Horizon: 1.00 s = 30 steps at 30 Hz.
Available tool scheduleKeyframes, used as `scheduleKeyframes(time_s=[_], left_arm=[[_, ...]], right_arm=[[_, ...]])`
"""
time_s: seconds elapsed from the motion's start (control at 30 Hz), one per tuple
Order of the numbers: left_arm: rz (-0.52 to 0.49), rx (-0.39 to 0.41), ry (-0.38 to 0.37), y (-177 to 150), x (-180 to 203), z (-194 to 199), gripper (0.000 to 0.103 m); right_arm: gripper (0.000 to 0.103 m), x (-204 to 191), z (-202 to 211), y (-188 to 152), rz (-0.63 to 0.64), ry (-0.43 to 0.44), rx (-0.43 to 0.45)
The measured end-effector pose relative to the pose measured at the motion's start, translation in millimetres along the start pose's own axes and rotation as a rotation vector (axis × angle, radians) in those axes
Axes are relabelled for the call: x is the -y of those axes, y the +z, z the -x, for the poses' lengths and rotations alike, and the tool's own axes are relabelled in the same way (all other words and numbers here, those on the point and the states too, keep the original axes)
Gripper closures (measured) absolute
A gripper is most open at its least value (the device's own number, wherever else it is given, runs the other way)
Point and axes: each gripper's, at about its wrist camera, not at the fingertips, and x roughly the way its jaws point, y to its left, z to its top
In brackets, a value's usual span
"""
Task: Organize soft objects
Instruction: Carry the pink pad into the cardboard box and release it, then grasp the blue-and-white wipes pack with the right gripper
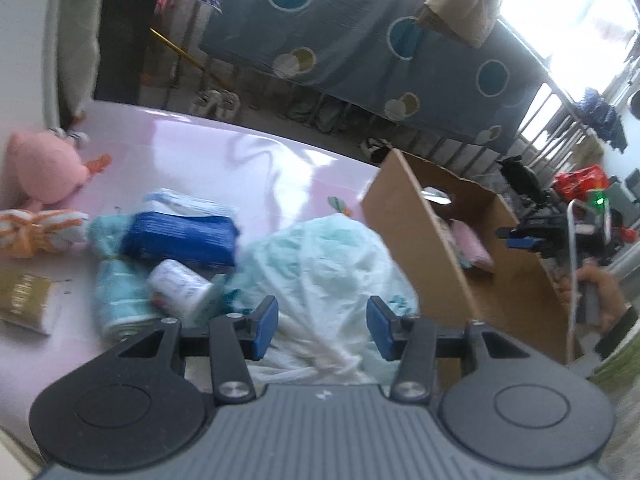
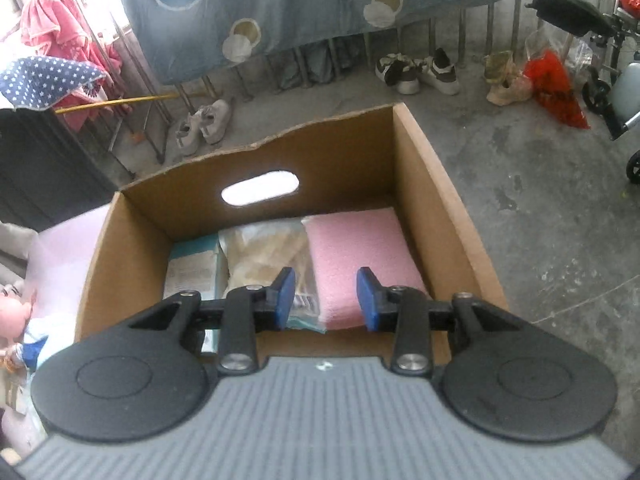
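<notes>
In the left wrist view my left gripper [image 1: 322,328] is open and empty just above a white plastic bag [image 1: 328,268] with teal cloth inside. Left of the bag lie a blue tissue pack [image 1: 180,236], a teal rolled towel [image 1: 116,288], a small white packet [image 1: 180,286], an orange-striped cloth [image 1: 36,232] and a pink plush toy [image 1: 44,168]. The cardboard box [image 1: 416,232] stands right of the bag. In the right wrist view my right gripper [image 2: 326,300] is open and empty over the box [image 2: 444,216], which holds a pink sponge [image 2: 360,256], a beige packet [image 2: 268,256] and a pale blue packet [image 2: 192,268].
The items lie on a pink table [image 1: 208,152]. A gold-labelled packet [image 1: 24,300] sits at its left edge. Beyond are a grey concrete floor [image 2: 540,208], shoes [image 2: 420,72], a railing draped with blue spotted cloth [image 2: 304,4], and a red bag [image 2: 556,84].
</notes>
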Motion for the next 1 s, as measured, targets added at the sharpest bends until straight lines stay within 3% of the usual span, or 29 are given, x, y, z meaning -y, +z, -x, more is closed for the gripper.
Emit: scheduleKeyframes(time_s=[0.17,0.27,0.53,0.73,0.9,1.0], left_arm=[[-0.065,0.053,0.110,-7,-12,26,0.050],[-0.095,0.085,0.174,-13,-24,44,0.047],[-0.118,0.123,0.294,-29,-56,66,0.043],[-0.084,0.148,0.280,-27,-64,41,0.045],[0.050,0.110,0.195,-8,-82,-1,0.049],[0.123,0.072,0.142,5,-93,-25,0.050]], right_arm=[[0.070,-15,29,-4,-0.055,0.100,0.021],[0.059,-37,51,-13,-0.054,0.216,0.029],[0.048,-140,83,-29,0.046,0.491,-0.068],[0.034,-236,58,-33,0.119,0.633,-0.216],[0.026,-315,-5,-33,0.205,0.661,-0.361],[0.024,-351,-49,-30,0.259,0.627,-0.406]])
